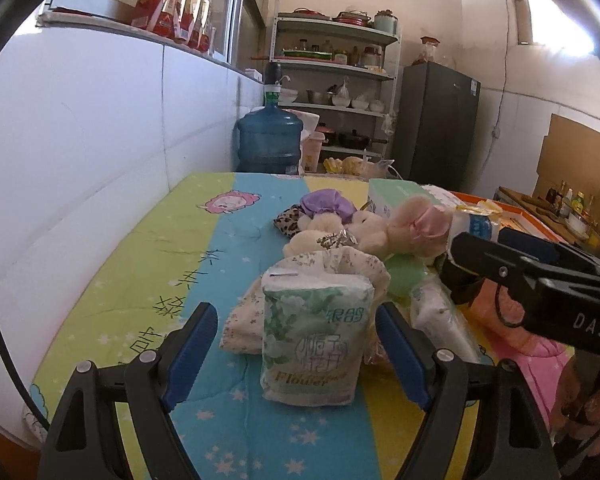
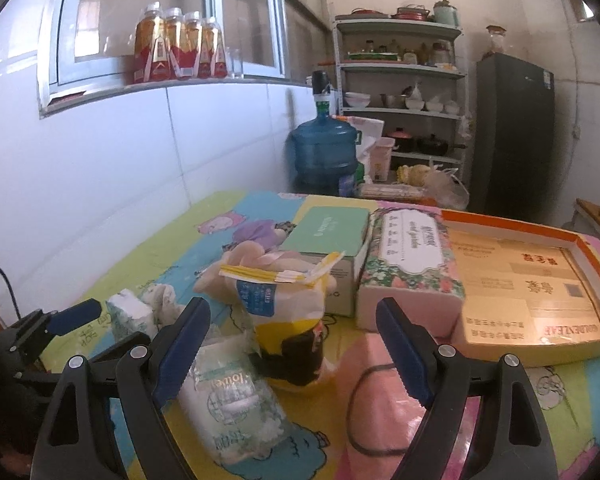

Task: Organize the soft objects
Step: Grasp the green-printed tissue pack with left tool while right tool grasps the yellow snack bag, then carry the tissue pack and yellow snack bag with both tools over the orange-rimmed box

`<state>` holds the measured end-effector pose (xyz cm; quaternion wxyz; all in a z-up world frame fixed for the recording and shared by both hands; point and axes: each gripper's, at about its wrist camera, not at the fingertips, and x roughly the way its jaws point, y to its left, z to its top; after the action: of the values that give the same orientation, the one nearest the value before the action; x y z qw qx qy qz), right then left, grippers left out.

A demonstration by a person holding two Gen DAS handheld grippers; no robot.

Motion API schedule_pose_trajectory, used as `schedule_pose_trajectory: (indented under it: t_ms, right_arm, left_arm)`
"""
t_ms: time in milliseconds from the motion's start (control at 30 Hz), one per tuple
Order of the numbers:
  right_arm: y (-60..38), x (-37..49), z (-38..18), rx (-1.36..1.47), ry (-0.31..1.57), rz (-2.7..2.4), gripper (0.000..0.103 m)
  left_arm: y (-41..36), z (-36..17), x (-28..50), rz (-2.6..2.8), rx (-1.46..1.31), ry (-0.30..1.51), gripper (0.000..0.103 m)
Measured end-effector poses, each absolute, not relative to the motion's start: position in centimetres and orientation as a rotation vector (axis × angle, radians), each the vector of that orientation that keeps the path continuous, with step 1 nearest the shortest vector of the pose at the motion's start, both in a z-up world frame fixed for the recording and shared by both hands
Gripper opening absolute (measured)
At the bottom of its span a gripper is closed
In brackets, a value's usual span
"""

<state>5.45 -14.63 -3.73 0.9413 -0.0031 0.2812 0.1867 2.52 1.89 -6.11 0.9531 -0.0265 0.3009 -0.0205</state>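
A green-and-white tissue pack (image 1: 312,340) stands upright on the cartoon bedsheet (image 1: 148,264), between the fingers of my left gripper (image 1: 296,312), which is open; the left pad is clear of it and the right pad is very close. Behind it lie a floral cloth (image 1: 352,268), a beige plush toy (image 1: 404,224) and a purple cloth (image 1: 328,204). My right gripper (image 2: 292,308) is open above a yellow-and-white bag (image 2: 288,312). A second tissue pack (image 2: 232,400) lies under its left finger.
A green box (image 2: 328,236), a floral tissue box (image 2: 408,268) and an orange-rimmed flat carton (image 2: 532,288) line the far right of the sheet. A black cable (image 2: 356,408) loops on the pink patch. A white wall (image 1: 80,160) borders the left. A water jug (image 1: 270,142) stands beyond.
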Motion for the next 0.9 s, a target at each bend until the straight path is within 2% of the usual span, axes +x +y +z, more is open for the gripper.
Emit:
schedule_pose_trajectory:
  t_ms: [100, 167, 233, 267, 300, 333, 900]
  right_arm:
    - [-14.3, 5.8, -4.1, -0.020, 0.579, 0.385, 0.085]
    - [-14.2, 6.1, -4.2, -0.021, 0.581, 0.387, 0.079]
    - [-14.3, 6.3, -4.4, -0.018, 0.588, 0.383, 0.059]
    - [-14.3, 6.3, -4.5, -0.018, 0.592, 0.382, 0.054]
    - [-14.3, 6.5, -4.6, -0.019, 0.602, 0.383, 0.044]
    - [-14.4, 6.6, -4.7, -0.015, 0.608, 0.392, 0.041]
    - [-16.1, 4.4, -2.2, 0.035, 0.510, 0.391, 0.039]
  left_arm:
    - [1.8, -6.5, 2.9, -0.053, -0.057, 0.638, 0.069]
    - [1.8, -6.7, 3.1, -0.069, -0.071, 0.629, 0.060]
    - [1.9, -6.8, 3.1, -0.083, -0.086, 0.626, 0.054]
    - [1.9, -6.9, 3.2, -0.090, -0.090, 0.614, 0.052]
    - [2.0, -6.9, 3.3, -0.088, -0.080, 0.615, 0.051]
    - [1.9, -6.9, 3.2, -0.095, -0.099, 0.617, 0.051]
    - [1.8, -3.5, 0.9, -0.118, -0.105, 0.516, 0.049]
